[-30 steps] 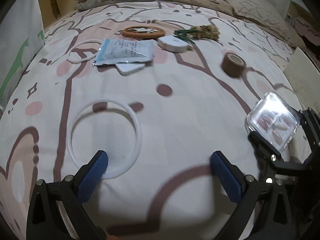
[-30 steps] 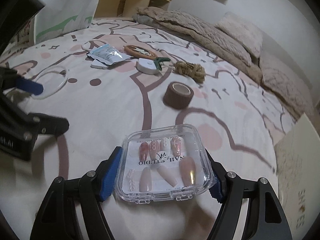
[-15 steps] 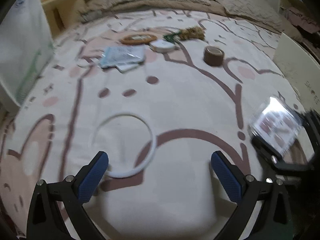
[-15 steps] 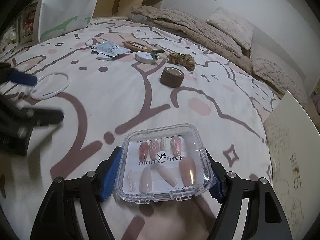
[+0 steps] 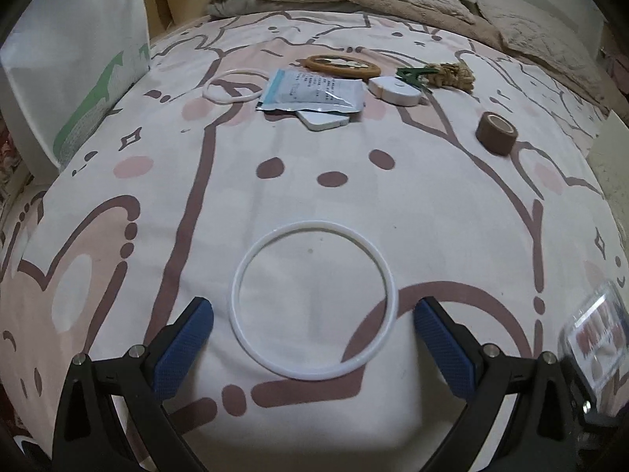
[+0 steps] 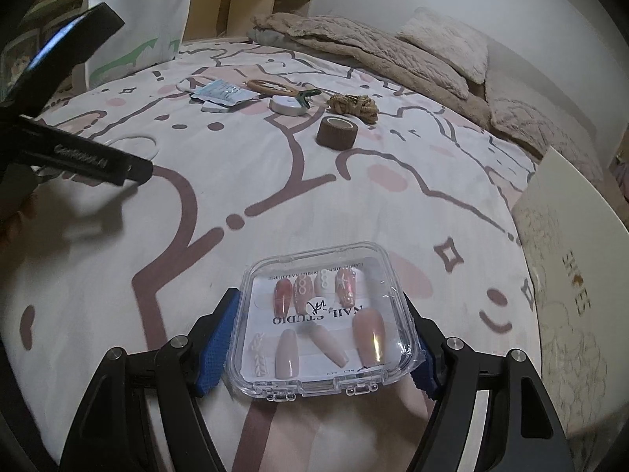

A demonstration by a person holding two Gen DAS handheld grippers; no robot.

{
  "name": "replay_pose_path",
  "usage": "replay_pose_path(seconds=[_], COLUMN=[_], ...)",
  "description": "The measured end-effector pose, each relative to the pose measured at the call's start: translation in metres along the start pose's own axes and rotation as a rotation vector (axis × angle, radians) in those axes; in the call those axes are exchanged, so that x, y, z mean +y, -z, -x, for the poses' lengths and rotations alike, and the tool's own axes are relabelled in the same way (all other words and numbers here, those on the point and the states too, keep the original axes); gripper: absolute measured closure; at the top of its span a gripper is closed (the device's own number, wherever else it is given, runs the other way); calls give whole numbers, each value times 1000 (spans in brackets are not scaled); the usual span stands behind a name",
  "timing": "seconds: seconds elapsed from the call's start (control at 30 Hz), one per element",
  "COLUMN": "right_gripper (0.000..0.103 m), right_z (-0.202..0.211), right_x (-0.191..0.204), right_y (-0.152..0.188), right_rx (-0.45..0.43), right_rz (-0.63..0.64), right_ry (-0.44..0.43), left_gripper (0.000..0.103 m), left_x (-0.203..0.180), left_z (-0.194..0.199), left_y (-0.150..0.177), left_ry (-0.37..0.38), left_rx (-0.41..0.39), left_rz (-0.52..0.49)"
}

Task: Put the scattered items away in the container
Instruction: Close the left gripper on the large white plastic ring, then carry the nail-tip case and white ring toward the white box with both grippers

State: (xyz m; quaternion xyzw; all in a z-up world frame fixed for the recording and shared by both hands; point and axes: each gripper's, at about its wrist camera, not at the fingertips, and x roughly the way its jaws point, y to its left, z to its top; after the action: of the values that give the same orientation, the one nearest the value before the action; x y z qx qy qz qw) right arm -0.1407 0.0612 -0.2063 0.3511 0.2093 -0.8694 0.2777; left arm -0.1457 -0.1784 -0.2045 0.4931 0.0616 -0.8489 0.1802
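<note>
In the left wrist view, the left gripper (image 5: 313, 316) hangs over the bedspread (image 5: 452, 204) with its jaws wide and nothing pressed between them; the large white ring (image 5: 312, 303) lies flat between the two blue pads (image 5: 184, 342), just apart from each. Taking this ring as the landmark, the brown tape roll (image 5: 496, 133) stands far beyond it to the right, and the foil pouch (image 5: 310, 91), the small white ring (image 5: 232, 86), the white round case (image 5: 395, 88) and the rope bundle (image 5: 452, 76) lie in a cluster well beyond it, near the blanket. In the right wrist view, the right gripper (image 6: 322, 336) holds the clear nail box (image 6: 322, 322) by its two side walls, the pads pressing on them, above the bedspread. A pale box with a printed side (image 6: 570, 287) stands at the bed edge, far to the right of the ring; it may be the container, but I cannot tell. To do this step well, I think the right hand should keep the nail box level and the grip firm, carry it over the opening, and release it only when it is low inside. The left jaws should close on the thin ring only when they are down on the cloth.
</note>
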Motion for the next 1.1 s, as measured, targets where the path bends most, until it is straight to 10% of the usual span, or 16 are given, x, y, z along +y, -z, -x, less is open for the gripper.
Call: replay_pose_path(seconds=[0.43,1.1], right_gripper=[27,27], right_z=[26,48], right_x=[-21,-40], right_y=[12,18], right_rx=[30,59], right_rz=[-149,-209], right_ry=[-85,-146], left_gripper=[18,19], left_x=[4,-44], left_z=[-1,50], left_y=[-4,23], left_ry=[1,49], left_rx=[-26,-76], left_rz=[14,0])
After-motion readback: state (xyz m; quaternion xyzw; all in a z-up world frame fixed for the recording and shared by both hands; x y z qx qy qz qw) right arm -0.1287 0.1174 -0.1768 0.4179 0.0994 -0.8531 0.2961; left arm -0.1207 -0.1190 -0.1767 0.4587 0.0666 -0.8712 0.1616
